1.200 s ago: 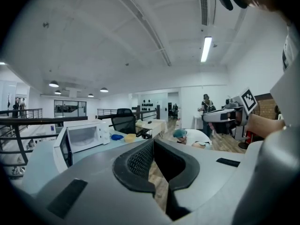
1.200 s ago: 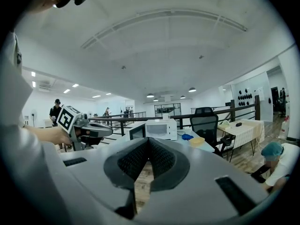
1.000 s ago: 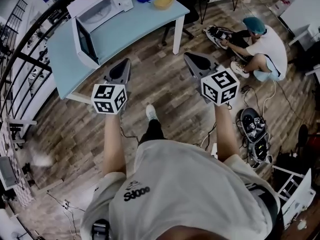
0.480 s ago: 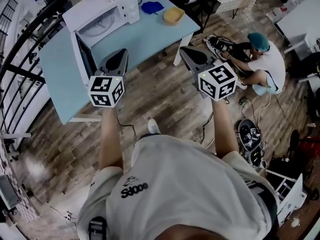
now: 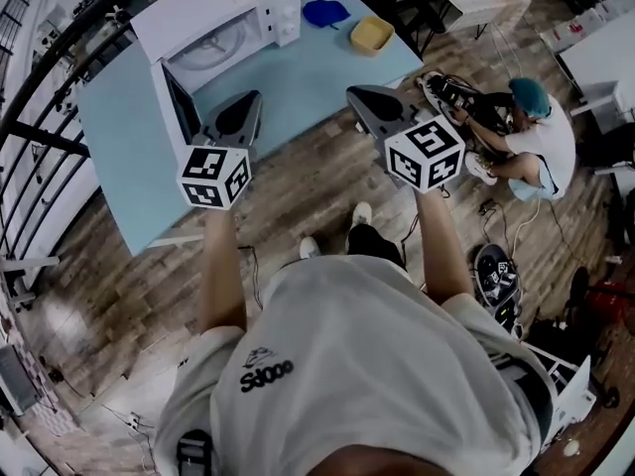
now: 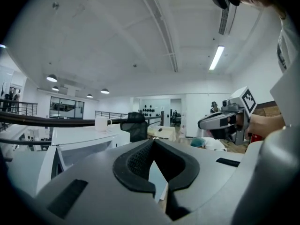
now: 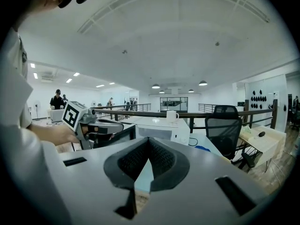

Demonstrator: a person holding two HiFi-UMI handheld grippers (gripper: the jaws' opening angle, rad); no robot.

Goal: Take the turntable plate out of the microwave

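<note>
A white microwave (image 5: 213, 23) stands on the light blue table (image 5: 308, 72) with its door (image 5: 179, 107) swung open to the left. Inside it I see the pale round turntable plate (image 5: 210, 55). My left gripper (image 5: 250, 100) is shut and empty, its tip over the table's near edge just right of the door. My right gripper (image 5: 355, 95) is also shut and empty, at the table's front edge further right. In the left gripper view the jaws (image 6: 152, 142) are closed, with the microwave (image 6: 84, 142) ahead to the left. The right gripper view shows closed jaws (image 7: 149, 142) and the microwave (image 7: 159, 128) behind them.
A blue object (image 5: 324, 12) and a yellow bowl (image 5: 371, 36) lie on the table right of the microwave. A white mug (image 7: 172, 115) stands on top of the microwave. A person (image 5: 531, 132) crouches on the wooden floor at the right among cables. A black railing (image 5: 60, 77) runs behind the table.
Both grippers have moved forward from over the floor to the table's front edge, still shut. The microwave and table now sit closer in the head view.
</note>
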